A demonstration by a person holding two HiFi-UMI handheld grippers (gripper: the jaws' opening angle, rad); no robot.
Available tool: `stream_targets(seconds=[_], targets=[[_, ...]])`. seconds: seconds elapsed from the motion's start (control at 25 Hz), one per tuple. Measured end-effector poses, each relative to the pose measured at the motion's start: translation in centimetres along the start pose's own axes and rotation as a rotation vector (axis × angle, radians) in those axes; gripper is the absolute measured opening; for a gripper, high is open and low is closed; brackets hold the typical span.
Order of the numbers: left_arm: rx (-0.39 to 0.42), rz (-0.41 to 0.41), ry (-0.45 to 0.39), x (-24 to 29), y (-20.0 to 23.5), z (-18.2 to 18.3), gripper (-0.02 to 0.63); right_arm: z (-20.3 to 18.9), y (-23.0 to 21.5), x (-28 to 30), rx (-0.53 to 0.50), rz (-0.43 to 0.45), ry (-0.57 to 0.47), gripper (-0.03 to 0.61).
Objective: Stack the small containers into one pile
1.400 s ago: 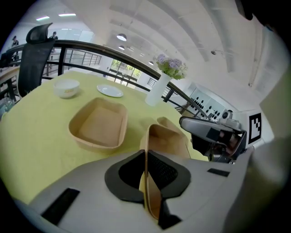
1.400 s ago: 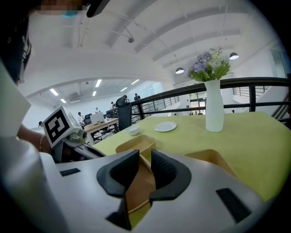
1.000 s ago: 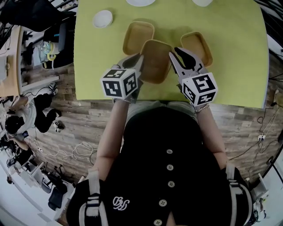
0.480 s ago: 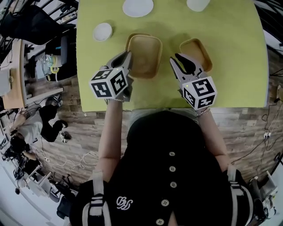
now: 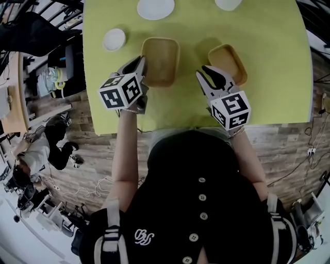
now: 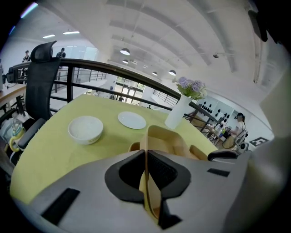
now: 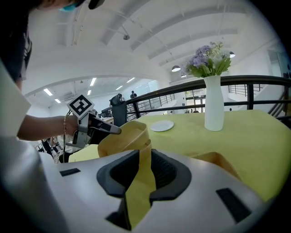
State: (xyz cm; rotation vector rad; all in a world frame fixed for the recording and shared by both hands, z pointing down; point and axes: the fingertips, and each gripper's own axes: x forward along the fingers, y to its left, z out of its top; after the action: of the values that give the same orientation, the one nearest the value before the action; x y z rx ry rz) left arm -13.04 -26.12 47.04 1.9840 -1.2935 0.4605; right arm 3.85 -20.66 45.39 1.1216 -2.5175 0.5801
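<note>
My left gripper (image 5: 140, 64) is shut on the near-left rim of a tan rectangular container (image 5: 161, 59). In the left gripper view the jaws (image 6: 145, 182) pinch that thin wall (image 6: 157, 136), and the rim of a second tan container (image 6: 132, 146) peeks out from beneath it. My right gripper (image 5: 205, 72) is shut on the left wall of another tan container (image 5: 229, 61), which sits apart to the right. In the right gripper view that wall runs between the jaws (image 7: 141, 182), with the rest of the container (image 7: 220, 163) lying to the right.
The table (image 5: 273, 82) has a yellow-green cloth, and its near edge lies just below both grippers. A white bowl (image 5: 114, 39) stands at the back left, a white plate (image 5: 155, 8) behind the containers, and a white vase (image 6: 178, 111) with flowers further back. A black chair (image 6: 41, 82) stands at the left side.
My left gripper has carried its container left and away from me, over the back container, which is now covered. The right gripper and its container have stayed put.
</note>
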Motion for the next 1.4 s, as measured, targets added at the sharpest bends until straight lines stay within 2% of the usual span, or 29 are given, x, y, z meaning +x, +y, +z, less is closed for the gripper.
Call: stream_targets(seconds=[0.44,0.64,0.96,1.4], targets=[[0.012,-0.016,0.083,2.3,2.2,-0.4,0.029,-0.8,-1.3,1.0,0.036,-0.023,0.031,0.075],[-0.028,-0.018,0.101,2.8,2.7,-1.0,0.029,-1.3,-1.4,1.3,0.044,-0.023,0.040,0.075],[0.023,-0.001,0.100,3.6,3.1,-1.4,0.037,-1.5,-1.6,2.1,0.046,-0.023,0.049,0.075],[0.051,-0.011,0.113,4.0,2.1,-2.2,0.187,-1.8,-2.3,1.4,0.048,-0.036,0.055,0.075]])
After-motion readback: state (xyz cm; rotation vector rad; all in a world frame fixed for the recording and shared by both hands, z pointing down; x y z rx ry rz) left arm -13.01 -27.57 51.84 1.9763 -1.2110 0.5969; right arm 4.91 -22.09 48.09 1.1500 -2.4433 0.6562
